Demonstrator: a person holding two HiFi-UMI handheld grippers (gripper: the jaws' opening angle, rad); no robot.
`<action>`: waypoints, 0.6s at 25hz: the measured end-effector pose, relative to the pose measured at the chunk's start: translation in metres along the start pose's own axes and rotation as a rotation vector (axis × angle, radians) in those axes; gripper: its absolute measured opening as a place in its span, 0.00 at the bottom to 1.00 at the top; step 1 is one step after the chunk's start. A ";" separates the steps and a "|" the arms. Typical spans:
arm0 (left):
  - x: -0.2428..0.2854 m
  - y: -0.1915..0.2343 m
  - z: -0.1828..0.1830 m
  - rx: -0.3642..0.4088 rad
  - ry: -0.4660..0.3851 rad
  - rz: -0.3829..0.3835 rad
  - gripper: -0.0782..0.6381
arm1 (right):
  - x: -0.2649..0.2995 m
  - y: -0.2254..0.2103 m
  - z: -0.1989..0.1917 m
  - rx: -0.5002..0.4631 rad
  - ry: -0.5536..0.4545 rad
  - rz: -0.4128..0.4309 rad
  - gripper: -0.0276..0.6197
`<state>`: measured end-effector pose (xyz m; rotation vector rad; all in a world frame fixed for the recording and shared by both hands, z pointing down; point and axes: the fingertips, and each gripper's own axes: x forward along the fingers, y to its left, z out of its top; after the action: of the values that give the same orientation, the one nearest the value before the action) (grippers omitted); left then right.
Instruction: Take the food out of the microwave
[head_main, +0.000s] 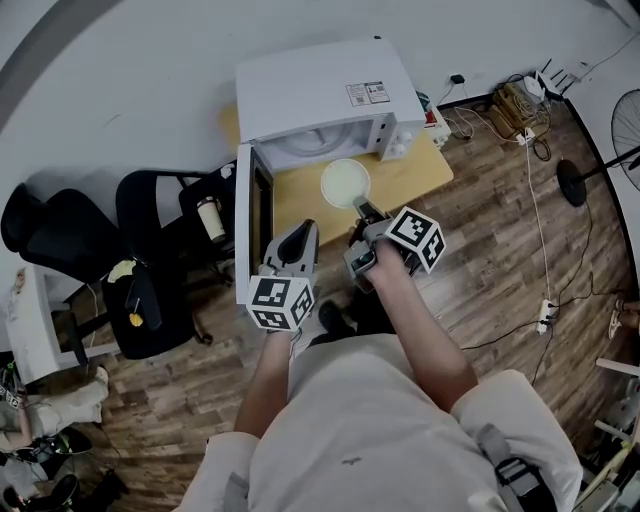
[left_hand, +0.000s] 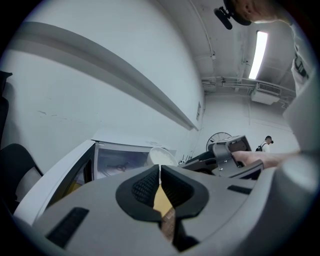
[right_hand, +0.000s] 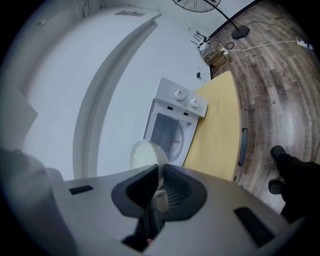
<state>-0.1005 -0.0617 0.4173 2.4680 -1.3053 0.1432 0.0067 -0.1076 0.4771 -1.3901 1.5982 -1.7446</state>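
Note:
A white microwave (head_main: 320, 95) stands on a yellow table (head_main: 410, 180), and its door (head_main: 245, 240) is swung open to the left. My right gripper (head_main: 362, 208) is shut on the rim of a white bowl (head_main: 345, 183) with pale food in it, held above the table just in front of the open cavity. The right gripper view shows that bowl (right_hand: 146, 154) pinched at its near rim by the right gripper (right_hand: 161, 180), with the microwave (right_hand: 172, 127) beyond. Beside the door's inner face, my left gripper (head_main: 303, 228) is shut with nothing in it. It (left_hand: 160, 175) faces the cavity (left_hand: 120, 162) and the bowl (left_hand: 159, 156).
Two black office chairs (head_main: 150, 250) crowd the left side by the open door, one carrying a cup (head_main: 210, 218). Cables and a power strip (head_main: 545, 315) lie on the wooden floor to the right, near a fan stand (head_main: 575, 180). A white wall runs behind the microwave.

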 end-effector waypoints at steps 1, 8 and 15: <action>-0.001 0.000 0.001 0.001 -0.001 -0.001 0.13 | -0.001 0.000 0.000 0.000 -0.001 0.000 0.09; 0.000 -0.004 0.004 0.013 -0.008 -0.012 0.13 | -0.003 -0.001 0.001 0.006 -0.010 0.000 0.09; 0.003 -0.006 0.004 0.013 -0.008 -0.022 0.13 | -0.003 -0.003 0.001 0.002 -0.007 -0.009 0.09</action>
<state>-0.0938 -0.0622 0.4125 2.4957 -1.2840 0.1370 0.0101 -0.1051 0.4790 -1.4037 1.5881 -1.7440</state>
